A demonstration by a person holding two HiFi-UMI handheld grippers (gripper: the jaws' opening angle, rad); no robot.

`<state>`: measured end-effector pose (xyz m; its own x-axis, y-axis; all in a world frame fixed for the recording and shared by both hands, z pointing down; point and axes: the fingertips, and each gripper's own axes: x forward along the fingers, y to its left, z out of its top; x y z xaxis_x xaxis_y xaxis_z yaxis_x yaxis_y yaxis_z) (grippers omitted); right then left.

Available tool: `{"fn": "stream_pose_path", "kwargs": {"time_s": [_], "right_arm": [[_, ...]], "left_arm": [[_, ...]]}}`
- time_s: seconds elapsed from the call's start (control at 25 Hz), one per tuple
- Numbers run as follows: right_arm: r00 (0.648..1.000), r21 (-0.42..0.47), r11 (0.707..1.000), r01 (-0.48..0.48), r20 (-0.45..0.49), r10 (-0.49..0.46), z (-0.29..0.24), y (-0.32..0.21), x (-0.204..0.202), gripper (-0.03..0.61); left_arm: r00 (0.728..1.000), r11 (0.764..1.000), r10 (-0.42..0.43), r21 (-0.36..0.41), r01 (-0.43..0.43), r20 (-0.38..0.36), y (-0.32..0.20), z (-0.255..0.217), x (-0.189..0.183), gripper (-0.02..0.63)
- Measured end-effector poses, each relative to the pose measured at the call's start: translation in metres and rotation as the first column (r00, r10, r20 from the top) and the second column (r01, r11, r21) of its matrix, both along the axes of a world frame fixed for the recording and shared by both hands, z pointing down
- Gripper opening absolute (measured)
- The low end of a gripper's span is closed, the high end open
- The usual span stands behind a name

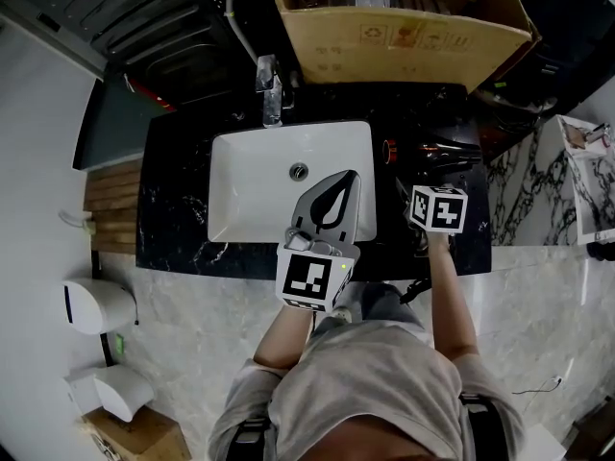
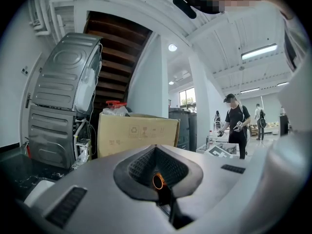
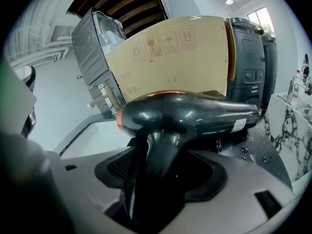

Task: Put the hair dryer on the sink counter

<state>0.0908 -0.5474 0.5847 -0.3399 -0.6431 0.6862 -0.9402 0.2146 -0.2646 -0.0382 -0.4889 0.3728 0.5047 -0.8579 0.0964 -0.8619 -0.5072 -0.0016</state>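
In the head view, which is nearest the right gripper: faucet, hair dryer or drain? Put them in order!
1. Hair dryer, between the jaws, right of the sink.
2. Drain, inside the sink.
3. Faucet, behind the sink.

The left gripper (image 2: 156, 152) fills the bottom of the frame, and its jaws are pressed together with nothing between them. Behind it, in the middle, sits a brown cardboard box (image 2: 136, 134), with a big grey machine (image 2: 63, 99) at the left. Far off at the right stands a person (image 2: 237, 126) in black.
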Motion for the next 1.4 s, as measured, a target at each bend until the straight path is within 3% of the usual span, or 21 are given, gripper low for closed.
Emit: {"fn": "stream_pose_path", "kwargs": {"time_s": [0.2, 0.72, 0.8, 1.0, 1.4], "right_arm": [[0.993, 0.038, 0.997, -0.074, -0.087, 0.077, -0.001, 0.004, 0.013, 0.291], [0.991, 0.159, 0.980, -0.124, -0.034, 0.131, -0.035, 0.037, 0.018, 0.288], [0.991, 0.183, 0.975, -0.129, -0.020, 0.135, -0.045, 0.045, 0.018, 0.238], [0.986, 0.287, 0.947, -0.140, -0.045, 0.160, -0.076, 0.074, 0.023, 0.034], [0.986, 0.468, 0.872, -0.141, -0.014, 0.167, -0.149, 0.142, 0.018, 0.009]], "left_arm": [[1.000, 1.000, -0.007, 0.004, 0.007, 0.006, 0.006, -0.002, -0.006, 0.009], [1.000, 0.999, 0.023, 0.028, -0.023, -0.002, 0.025, -0.009, -0.006, 0.009], [0.999, 0.999, 0.037, 0.033, -0.037, -0.004, 0.031, -0.011, -0.004, 0.009], [0.997, 0.996, 0.075, 0.057, -0.074, -0.011, 0.051, -0.018, 0.001, 0.009], [0.991, 0.987, 0.133, 0.094, -0.130, -0.027, 0.100, -0.028, 0.000, 0.009]]}}
